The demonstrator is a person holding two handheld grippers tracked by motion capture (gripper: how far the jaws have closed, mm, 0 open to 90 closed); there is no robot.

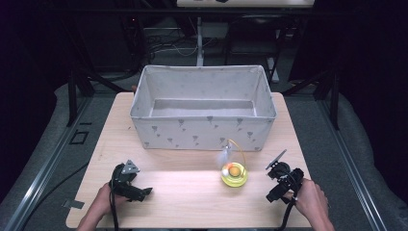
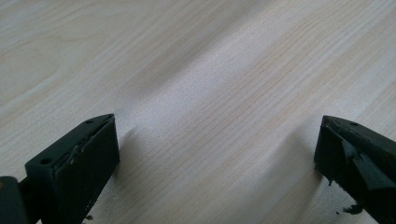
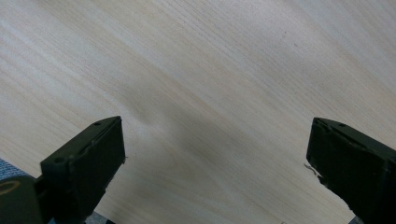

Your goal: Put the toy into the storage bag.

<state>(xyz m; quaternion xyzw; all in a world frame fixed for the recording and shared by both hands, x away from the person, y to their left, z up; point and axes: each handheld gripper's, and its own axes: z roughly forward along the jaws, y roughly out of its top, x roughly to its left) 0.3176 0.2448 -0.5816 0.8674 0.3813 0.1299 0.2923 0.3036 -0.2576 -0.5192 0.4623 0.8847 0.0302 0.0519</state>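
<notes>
A small yellow toy with an orange ball, a wire hoop and a white feather stands on the wooden table, just in front of a grey fabric bin. My left gripper rests low on the table at the front left, held by a hand. In the left gripper view its jaws stand wide apart, left gripper open over bare wood. My right gripper lies at the front right, to the right of the toy. In its own view the right gripper is open over bare wood.
The bin is open-topped, with small grey marks on its walls, and takes up the far half of the table. Dark floor, metal rails and cables surround the table. Bare wood lies between the two grippers.
</notes>
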